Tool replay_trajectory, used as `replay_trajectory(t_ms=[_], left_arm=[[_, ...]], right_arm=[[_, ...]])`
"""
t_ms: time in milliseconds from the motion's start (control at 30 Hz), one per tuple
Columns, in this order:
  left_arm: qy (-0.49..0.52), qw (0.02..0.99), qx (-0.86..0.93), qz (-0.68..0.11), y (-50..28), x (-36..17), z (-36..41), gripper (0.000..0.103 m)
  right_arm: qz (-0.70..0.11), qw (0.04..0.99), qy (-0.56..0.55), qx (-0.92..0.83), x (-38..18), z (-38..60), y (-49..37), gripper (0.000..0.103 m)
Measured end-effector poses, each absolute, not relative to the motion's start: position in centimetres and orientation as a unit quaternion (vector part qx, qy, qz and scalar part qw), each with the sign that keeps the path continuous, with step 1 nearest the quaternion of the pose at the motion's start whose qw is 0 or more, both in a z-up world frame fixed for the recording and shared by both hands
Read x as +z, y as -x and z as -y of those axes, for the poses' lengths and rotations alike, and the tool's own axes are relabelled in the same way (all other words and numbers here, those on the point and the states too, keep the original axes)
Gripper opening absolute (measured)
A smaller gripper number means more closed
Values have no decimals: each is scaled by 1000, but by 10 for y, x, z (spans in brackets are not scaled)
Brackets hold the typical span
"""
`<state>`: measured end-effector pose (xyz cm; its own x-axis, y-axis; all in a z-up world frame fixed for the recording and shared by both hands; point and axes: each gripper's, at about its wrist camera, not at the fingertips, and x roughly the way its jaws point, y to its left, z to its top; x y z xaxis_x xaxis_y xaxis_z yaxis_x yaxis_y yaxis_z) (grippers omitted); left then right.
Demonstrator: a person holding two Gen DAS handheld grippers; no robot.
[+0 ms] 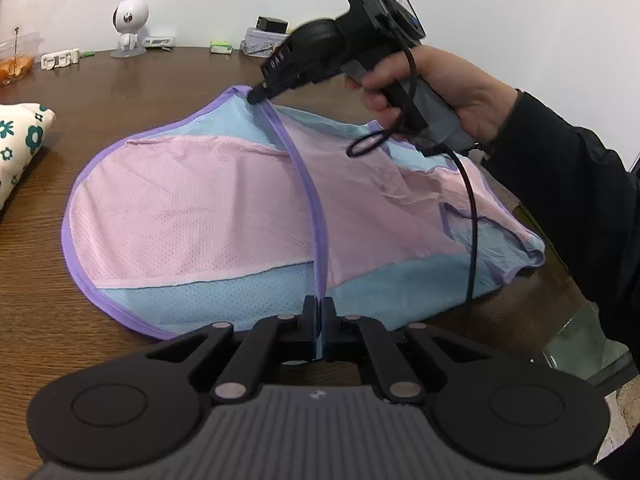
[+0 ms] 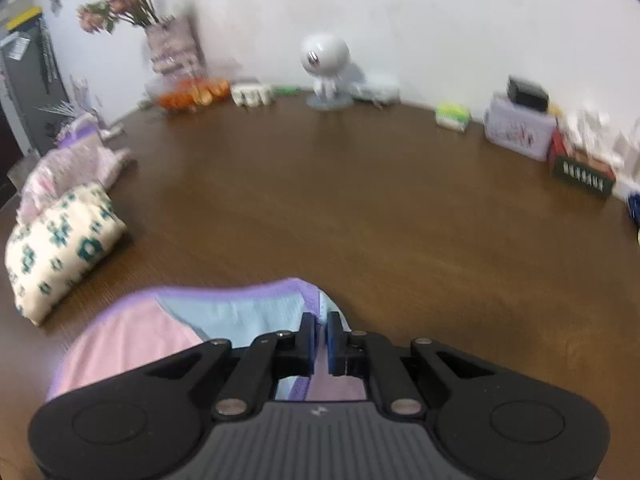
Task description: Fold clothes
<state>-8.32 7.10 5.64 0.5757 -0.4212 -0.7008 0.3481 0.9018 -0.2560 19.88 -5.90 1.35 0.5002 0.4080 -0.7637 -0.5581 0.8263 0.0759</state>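
Observation:
A pink and light-blue mesh garment [image 1: 224,216] with purple trim lies spread on the brown wooden table [image 1: 160,80]. My left gripper [image 1: 319,308] is shut on its near purple edge, lifting a fold ridge. At the far end of that ridge my right gripper [image 1: 256,94], held in a person's hand [image 1: 448,92], pinches the trim. In the right wrist view the right gripper [image 2: 320,328] is shut on the garment [image 2: 224,312], whose purple edge bunches between the blue pads.
A folded cream cloth with green flowers [image 2: 60,248] and a pink bundle [image 2: 68,168] lie at the left. Along the back wall stand a white robot figure [image 2: 326,72], a flower vase [image 2: 172,48], a fruit bowl [image 2: 188,94] and boxes [image 2: 520,132].

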Motion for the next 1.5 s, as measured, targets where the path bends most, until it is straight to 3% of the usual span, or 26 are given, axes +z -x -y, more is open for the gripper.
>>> replay_trajectory(t_ms=[167, 233, 267, 300, 367, 633, 667, 733, 933, 967, 1000, 1067, 1133, 1167, 1200, 1233, 1400, 1500], left_arm=[[38, 884, -203, -420, 84, 50, -76, 5], [41, 886, -205, -414, 88, 52, -78, 12], [42, 887, -207, -410, 90, 54, -78, 15], [42, 888, -208, -407, 91, 56, -77, 24], [37, 891, -211, -399, 90, 57, -75, 31], [27, 887, -203, -413, 79, 52, -72, 31], [24, 887, -202, -414, 79, 52, -72, 31], [21, 888, -200, -414, 79, 52, -72, 31], [-1, 888, -192, -417, 79, 55, -70, 31], [-3, 889, -188, -417, 79, 54, -69, 31], [-3, 890, -185, -417, 79, 54, -70, 31], [-3, 890, -186, -417, 78, 54, -71, 31], [-7, 889, -186, -417, 78, 54, -71, 31], [-9, 889, -187, -417, 78, 54, -70, 31], [-12, 889, -187, -418, 78, 54, -70, 31], [-14, 889, -187, -418, 77, 54, -69, 31], [-16, 893, -176, -414, 78, 54, -74, 32], [-14, 895, -178, -410, 78, 53, -81, 31]], right_arm=[[-399, 859, 106, 303, 24, 66, -197, 16], [-393, 858, 113, 311, 28, 69, -196, 29], [-388, 858, 115, 315, 31, 75, -195, 41], [-379, 862, 120, 316, 38, 93, -194, 48], [-373, 865, 155, 299, 46, 133, -193, 48], [-424, 834, 189, 298, 11, 200, -188, 45], [-417, 834, 193, 306, 9, 201, -184, 40], [-413, 836, 190, 308, 9, 204, -183, 1], [-362, 858, 243, 270, 5, 197, -180, 3], [-366, 855, 248, 270, 6, 199, -178, 12], [-369, 853, 249, 271, 7, 201, -176, 29], [-375, 854, 232, 276, 10, 213, -173, 48], [-386, 854, 213, 275, 7, 222, -173, 42], [-390, 855, 203, 276, 5, 224, -175, 32], [-392, 857, 196, 271, 4, 226, -176, 16], [-388, 864, 198, 251, 4, 227, -176, 12], [-368, 888, 170, 217, 29, 241, -154, 18], [-389, 878, 146, 237, 36, 258, -115, 31]])
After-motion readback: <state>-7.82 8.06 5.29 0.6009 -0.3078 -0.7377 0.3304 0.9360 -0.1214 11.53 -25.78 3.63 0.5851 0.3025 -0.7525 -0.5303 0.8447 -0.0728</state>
